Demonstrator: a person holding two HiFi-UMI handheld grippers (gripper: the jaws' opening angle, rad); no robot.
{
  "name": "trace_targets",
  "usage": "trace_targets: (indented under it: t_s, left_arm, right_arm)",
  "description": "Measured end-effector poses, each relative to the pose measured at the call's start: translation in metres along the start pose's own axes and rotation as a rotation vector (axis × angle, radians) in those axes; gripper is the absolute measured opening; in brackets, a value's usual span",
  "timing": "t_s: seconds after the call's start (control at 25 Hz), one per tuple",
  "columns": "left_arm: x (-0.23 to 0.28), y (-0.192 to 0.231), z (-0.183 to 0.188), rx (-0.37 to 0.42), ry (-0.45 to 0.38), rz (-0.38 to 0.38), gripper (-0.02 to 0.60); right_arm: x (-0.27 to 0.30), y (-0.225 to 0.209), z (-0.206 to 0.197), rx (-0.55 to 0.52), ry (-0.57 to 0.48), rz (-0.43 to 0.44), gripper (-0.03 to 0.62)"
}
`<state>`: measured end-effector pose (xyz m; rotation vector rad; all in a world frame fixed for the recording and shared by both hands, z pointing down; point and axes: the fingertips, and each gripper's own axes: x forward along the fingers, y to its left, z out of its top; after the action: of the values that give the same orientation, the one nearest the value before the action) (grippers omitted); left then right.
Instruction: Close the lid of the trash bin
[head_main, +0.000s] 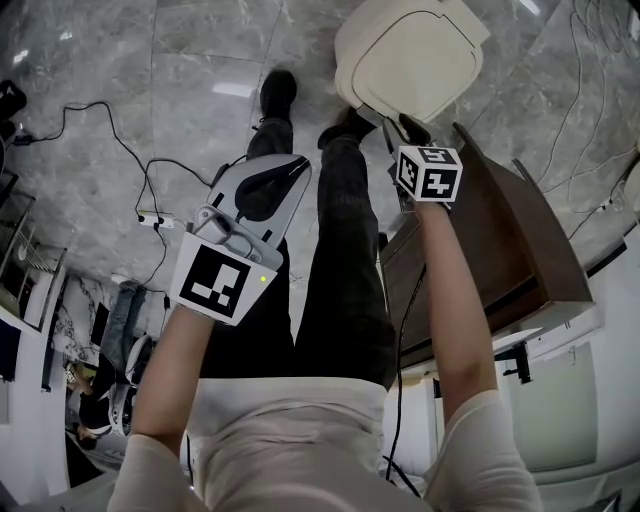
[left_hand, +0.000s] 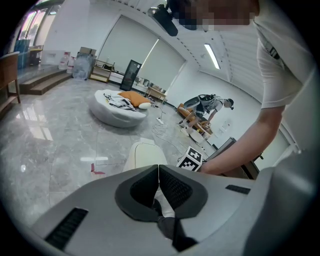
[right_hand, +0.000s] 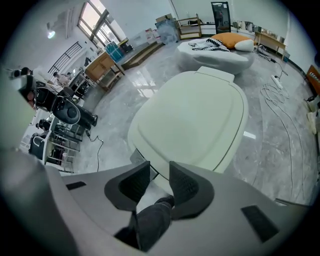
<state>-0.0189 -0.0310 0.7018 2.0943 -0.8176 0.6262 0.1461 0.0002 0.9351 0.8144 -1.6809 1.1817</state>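
Note:
The cream trash bin (head_main: 410, 55) stands on the marble floor just beyond the person's feet, its lid (right_hand: 195, 115) lying flat on top. My right gripper (head_main: 397, 127) points steeply down at the lid's near edge. Its jaws (right_hand: 160, 167) stand a little apart, and only the bin's front edge and a dark shoe show through the gap. My left gripper (head_main: 298, 163) hovers over the person's left leg, away from the bin, with its tips (left_hand: 158, 169) touching and nothing between them. In the left gripper view the bin (left_hand: 145, 152) shows beyond them.
A brown wooden cabinet (head_main: 510, 240) stands close on the right of the bin. Black cables (head_main: 120, 140) and a power strip (head_main: 150, 220) lie on the floor at left. A white round cushion (left_hand: 117, 107) and white cables (right_hand: 280, 115) lie farther off.

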Motion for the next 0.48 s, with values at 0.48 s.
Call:
trace_targets:
  t_s: [0.48]
  left_arm:
    - [-0.0025,-0.0071,-0.0047,0.007,0.006,-0.006,0.018]
  right_arm:
    - [0.0026,-0.0015,0.0012,0.023,0.009,-0.019,0.104]
